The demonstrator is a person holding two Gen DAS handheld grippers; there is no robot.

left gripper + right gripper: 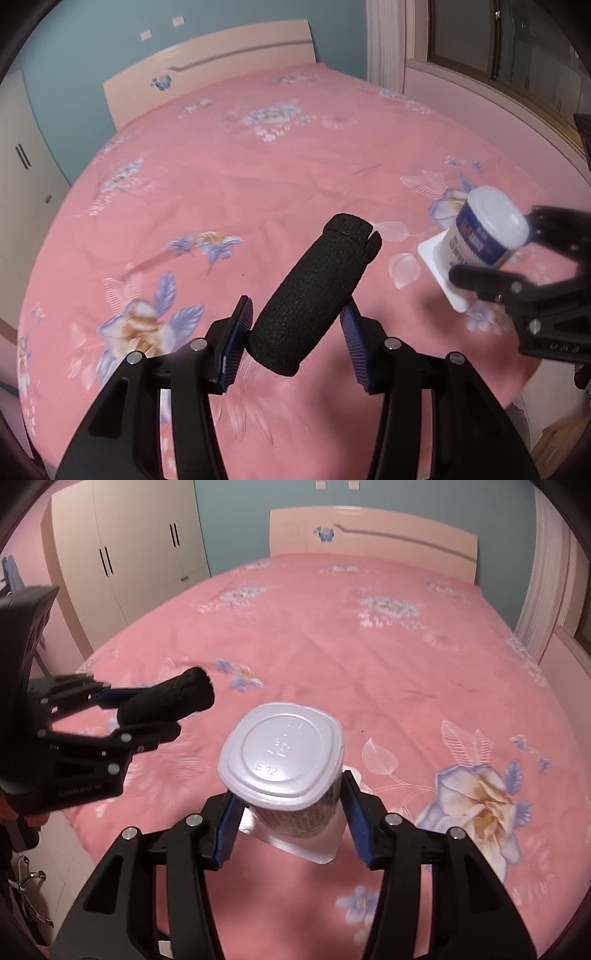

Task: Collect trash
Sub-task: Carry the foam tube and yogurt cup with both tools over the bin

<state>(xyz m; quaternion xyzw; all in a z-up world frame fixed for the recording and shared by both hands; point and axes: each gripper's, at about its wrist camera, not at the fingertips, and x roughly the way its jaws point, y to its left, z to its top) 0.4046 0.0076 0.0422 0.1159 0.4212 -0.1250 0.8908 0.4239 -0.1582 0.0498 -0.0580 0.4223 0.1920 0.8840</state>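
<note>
My left gripper (297, 325) is shut on a black foam tube (314, 295), which sticks up and forward out of the blue pads, lifted above the pink flowered bed (221, 177). My right gripper (290, 810) is shut on a white plastic yoghurt cup (284, 753), held upside down with its embossed base toward the camera and its square rim below. In the left wrist view the right gripper (491, 258) holds that cup (484, 229) at the right edge. The right wrist view shows the left gripper (147, 710) with the tube (166, 701) at the left.
The bed's pink sheet (369, 664) fills both views, with a pale headboard (369, 531) at the far end. Cream wardrobes (129, 554) stand to the left of the bed. A curtain and window sill (480, 92) run along the right side.
</note>
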